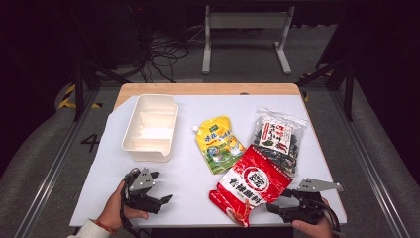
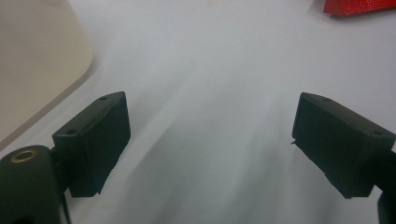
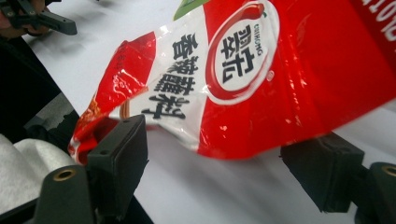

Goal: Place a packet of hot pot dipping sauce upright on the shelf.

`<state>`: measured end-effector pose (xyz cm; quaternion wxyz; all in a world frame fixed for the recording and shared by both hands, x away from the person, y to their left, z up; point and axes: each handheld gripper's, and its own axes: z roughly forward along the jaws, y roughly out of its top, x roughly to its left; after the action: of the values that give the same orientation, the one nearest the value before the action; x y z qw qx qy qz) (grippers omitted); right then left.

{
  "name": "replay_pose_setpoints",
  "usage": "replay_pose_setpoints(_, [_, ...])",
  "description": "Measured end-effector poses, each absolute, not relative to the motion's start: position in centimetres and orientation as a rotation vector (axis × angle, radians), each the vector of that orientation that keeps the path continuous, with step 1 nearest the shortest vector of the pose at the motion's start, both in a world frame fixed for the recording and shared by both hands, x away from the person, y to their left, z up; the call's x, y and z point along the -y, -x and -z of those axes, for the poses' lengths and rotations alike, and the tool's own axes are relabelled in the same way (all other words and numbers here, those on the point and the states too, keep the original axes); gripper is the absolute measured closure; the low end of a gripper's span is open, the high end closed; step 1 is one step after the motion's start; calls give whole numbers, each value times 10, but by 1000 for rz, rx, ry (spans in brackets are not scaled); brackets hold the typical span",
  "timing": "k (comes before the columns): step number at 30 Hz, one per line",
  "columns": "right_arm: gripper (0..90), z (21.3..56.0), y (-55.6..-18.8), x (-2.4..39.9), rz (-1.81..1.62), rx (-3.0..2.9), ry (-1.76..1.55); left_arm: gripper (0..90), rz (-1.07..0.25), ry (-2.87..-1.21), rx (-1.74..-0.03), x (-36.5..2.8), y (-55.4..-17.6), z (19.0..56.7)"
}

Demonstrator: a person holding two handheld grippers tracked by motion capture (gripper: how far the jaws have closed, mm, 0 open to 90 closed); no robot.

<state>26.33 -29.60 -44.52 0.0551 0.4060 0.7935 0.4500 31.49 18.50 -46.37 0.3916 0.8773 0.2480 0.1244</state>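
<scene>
Red foil sits nearest me: one red seasoning packet [image 1: 251,186] lies on the white tabletop [image 1: 183,183] at its near right, its lower edge between the spread jaws of my right gripper [image 3: 212,175], which grips nothing. My left gripper [image 2: 210,140] hovers released over bare tabletop at near left, just short of the tray. Beyond the red packet I count one yellow pouch [image 1: 218,143] and one clear dark snack bag [image 1: 277,139]. One cream divided tray [image 1: 150,127] sits far left. That makes three packets, one tray, two grippers.
</scene>
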Motion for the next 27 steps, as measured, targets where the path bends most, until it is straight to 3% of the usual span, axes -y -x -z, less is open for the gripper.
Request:
replay_pose_setpoints(10, [326,445,-275,277,-1407,-2405,-1218,121,-267,-2249,-590,-171,-316,466])
replay_pose_setpoints(15, [525,446,-282,266,-1420,-2393,-1204,129,-286,-2244,-569,-160,-318,462])
replay_pose_setpoints(16, [613,445,-284,264,-1414,-2388,-1195,129,-302,-2246,-557,-158,-320,460])
replay_pose_setpoints(17, [613,445,-284,264,-1414,-2388,-1195,130,-302,-2246,-557,-158,-320,460])
replay_pose_setpoints(18, [673,445,-285,262,-1412,-2389,-1180,130,-295,-2238,-555,-156,-322,459])
replay_pose_setpoints(19, [788,443,-289,260,-1419,-2372,-1163,131,-283,-2234,-551,-154,-324,458])
replay_pose_setpoints(20, [788,443,-289,260,-1419,-2372,-1163,131,-270,-2232,-548,-152,-326,457])
replay_pose_setpoints(22, [880,440,-292,260,-1438,-2358,-1142,133,-231,-2222,-537,-147,-329,456])
replay_pose_setpoints(27, [900,430,-300,251,-1451,-2352,-1048,161,-162,-2201,-440,-122,-333,451])
